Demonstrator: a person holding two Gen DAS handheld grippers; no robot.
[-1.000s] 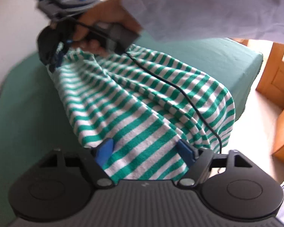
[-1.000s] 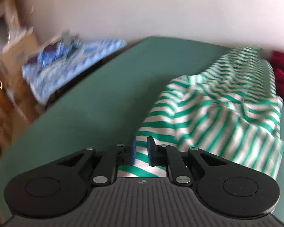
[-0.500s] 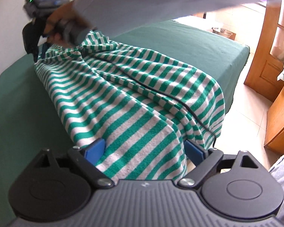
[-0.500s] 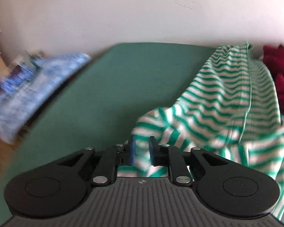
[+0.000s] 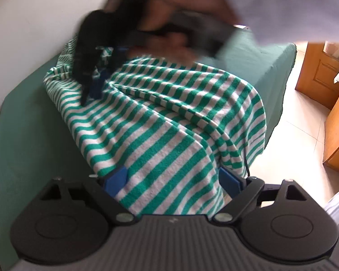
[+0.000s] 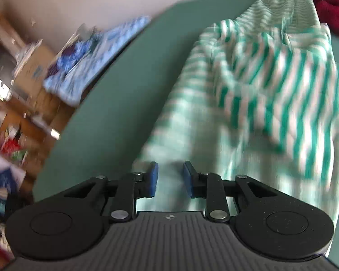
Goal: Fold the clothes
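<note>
Left wrist view: we hold both claws (image 5: 171,181) (image 6: 170,177) parted over green-and-white striped knit garment (image 5: 169,122), likely released to settle.

Right gripper (image 6: 169,177) now parted.

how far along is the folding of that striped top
Early. Done: the green-and-white striped garment lies on the green bed, bunched, no flat fold. In hand: left gripper open around its near edge; right gripper open over the far end. Left: flattening and folding.
</note>
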